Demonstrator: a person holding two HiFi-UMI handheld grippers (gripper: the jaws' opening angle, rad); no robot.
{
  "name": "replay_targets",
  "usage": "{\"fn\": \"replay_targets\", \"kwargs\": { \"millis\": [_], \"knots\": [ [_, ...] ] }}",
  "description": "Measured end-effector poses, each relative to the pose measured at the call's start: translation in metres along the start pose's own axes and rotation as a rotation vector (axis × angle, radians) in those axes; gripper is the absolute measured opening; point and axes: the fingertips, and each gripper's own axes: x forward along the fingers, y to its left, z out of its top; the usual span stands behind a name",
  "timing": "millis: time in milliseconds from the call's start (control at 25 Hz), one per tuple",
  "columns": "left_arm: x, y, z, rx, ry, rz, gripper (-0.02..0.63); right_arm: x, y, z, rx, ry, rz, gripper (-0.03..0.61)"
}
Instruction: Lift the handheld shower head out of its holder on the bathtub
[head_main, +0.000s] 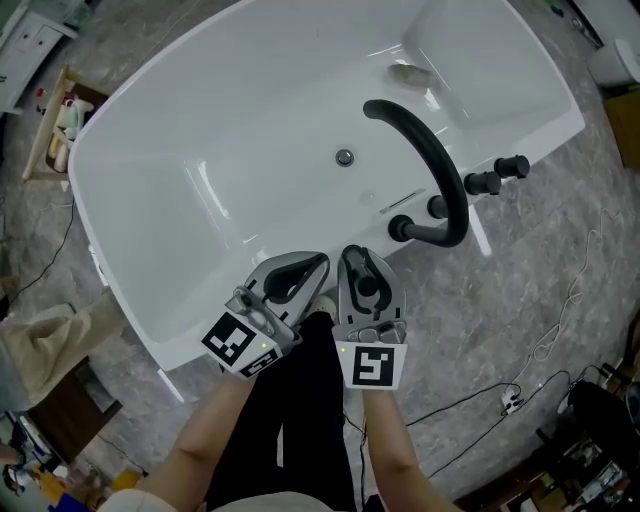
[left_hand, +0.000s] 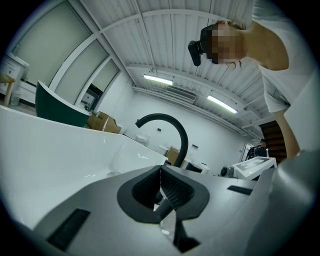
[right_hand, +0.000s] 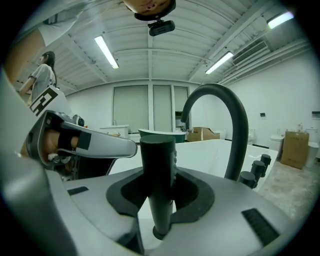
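The handheld shower head (right_hand: 159, 175) is a black upright cylinder standing at the near rim of the white bathtub (head_main: 150, 180). My right gripper (right_hand: 159, 187) is shut on it, with the dark pads against both of its sides. From the head view its black top (head_main: 366, 286) shows between the right gripper's (head_main: 362, 280) jaws. My left gripper (head_main: 298, 278) hovers just to the left over the same rim. Its jaws (left_hand: 161, 187) meet at the tips, with nothing held between them.
A black arched faucet spout (head_main: 432, 165) rises from the tub's right rim, with black knobs (head_main: 484, 182) beside it. The drain (head_main: 344, 156) lies in the tub's middle. Cables (head_main: 560, 330) run over the grey floor at the right. A person (right_hand: 42, 75) stands far off.
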Motion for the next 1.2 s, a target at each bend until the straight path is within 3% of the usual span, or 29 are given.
{"fn": "replay_targets", "kwargs": {
  "millis": [680,1200],
  "knots": [
    [-0.015,-0.023,0.029,0.044,0.000,-0.058,0.011,-0.025,0.009,0.048,-0.049,-0.037,-0.041,0.115],
    [-0.035,-0.058,0.073,0.111,-0.005,-0.090,0.011,-0.057,0.020,0.108,-0.061,-0.107,-0.073,0.115]
  ]
}}
